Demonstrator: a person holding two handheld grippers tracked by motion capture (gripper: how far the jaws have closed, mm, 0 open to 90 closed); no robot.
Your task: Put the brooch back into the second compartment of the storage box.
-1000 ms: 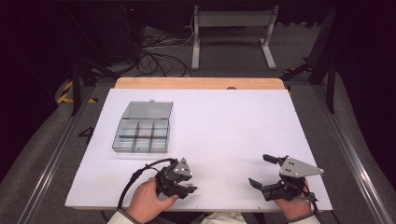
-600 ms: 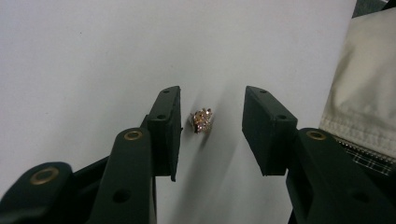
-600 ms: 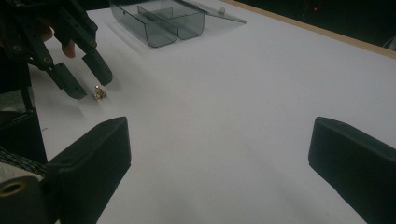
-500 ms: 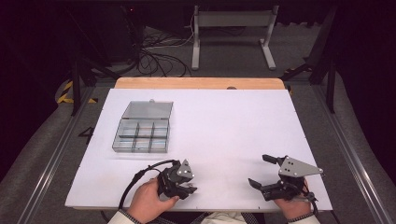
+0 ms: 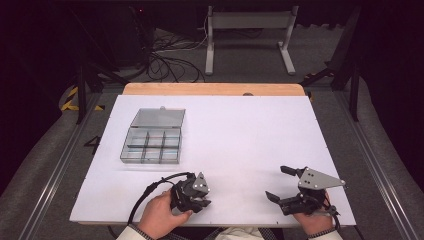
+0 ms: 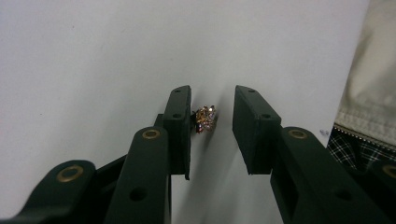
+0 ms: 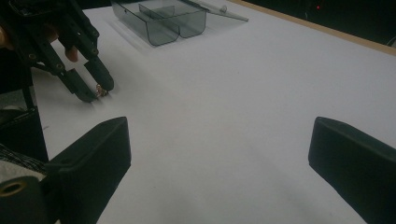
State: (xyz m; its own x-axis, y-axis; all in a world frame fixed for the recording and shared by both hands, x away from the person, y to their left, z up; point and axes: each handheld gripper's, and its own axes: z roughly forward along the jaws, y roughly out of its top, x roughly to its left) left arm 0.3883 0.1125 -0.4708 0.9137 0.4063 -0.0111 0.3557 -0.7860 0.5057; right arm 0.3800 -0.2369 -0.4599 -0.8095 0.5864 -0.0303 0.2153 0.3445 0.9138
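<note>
A tiny sparkly gold-and-pink ornament (image 6: 205, 119) lies on the white table (image 5: 240, 135) near its front edge. My left gripper (image 6: 212, 100) points down at it, open, one jaw on each side; the ornament sits against the left jaw and stands apart from the right one. In the right gripper view the left gripper (image 7: 95, 86) straddles the ornament (image 7: 100, 91). In the high view the left gripper (image 5: 200, 201) is at front left. My right gripper (image 5: 276, 182) rests at front right, jaws wide open with nothing between them (image 7: 219, 130).
A clear grey compartment box (image 5: 150, 146) with its lid (image 5: 159, 118) laid open stands at the left middle of the table; it also shows in the right gripper view (image 7: 168, 21). A wooden strip (image 5: 215, 89) borders the far edge. Cables and a metal stand lie on the floor beyond.
</note>
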